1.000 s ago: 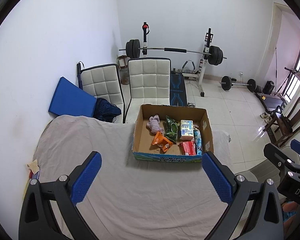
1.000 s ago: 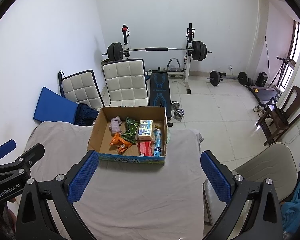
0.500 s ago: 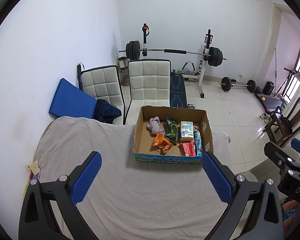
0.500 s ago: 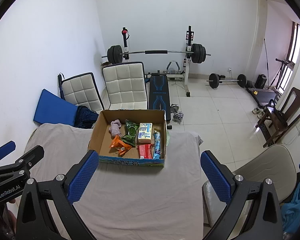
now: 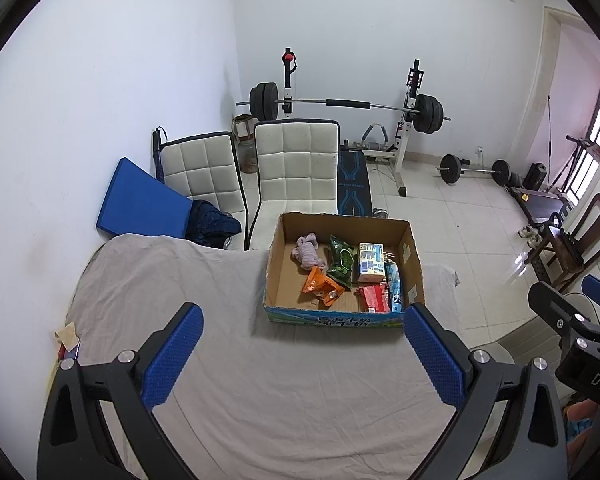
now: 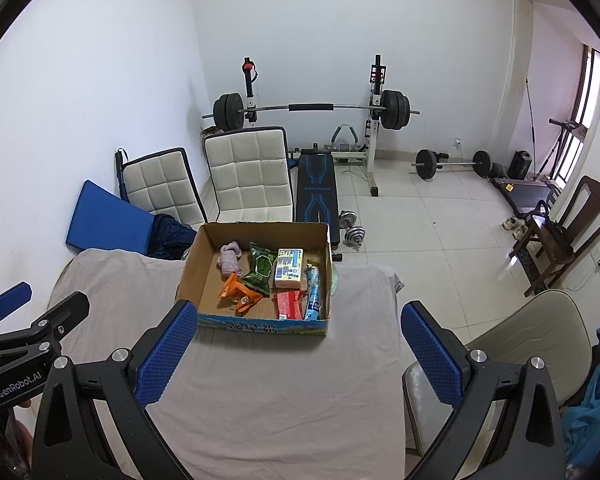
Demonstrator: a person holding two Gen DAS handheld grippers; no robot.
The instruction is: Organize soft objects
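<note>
An open cardboard box (image 5: 276, 268) (image 6: 190, 272) sits at the far edge of a table draped in grey cloth (image 5: 260, 392) (image 6: 280, 392). Inside lie a pale pink cloth bundle (image 5: 308, 251) (image 6: 230, 260), a green snack bag (image 5: 341, 262) (image 6: 262, 268), an orange packet (image 5: 320, 286) (image 6: 238, 291), a tissue pack (image 5: 371, 268) (image 6: 289, 274), a red packet (image 5: 374, 298) (image 6: 289, 305) and a blue tube (image 5: 394, 288) (image 6: 313, 294). My left gripper (image 5: 300, 356) is open and empty, well short of the box. My right gripper (image 6: 298, 354) is open and empty too, just before the box front.
Two white padded chairs (image 5: 296, 172) (image 6: 248, 176) and a blue mat (image 5: 140, 204) stand behind the table. A barbell rack (image 5: 344, 104) and bench fill the back. A beige chair (image 6: 532, 340) sits at the right, a wooden chair (image 6: 560, 232) farther off.
Both grippers have risen and drawn back a little, so the box sits slightly lower and farther in each view. Jaws stay open; nothing in the box moved.
</note>
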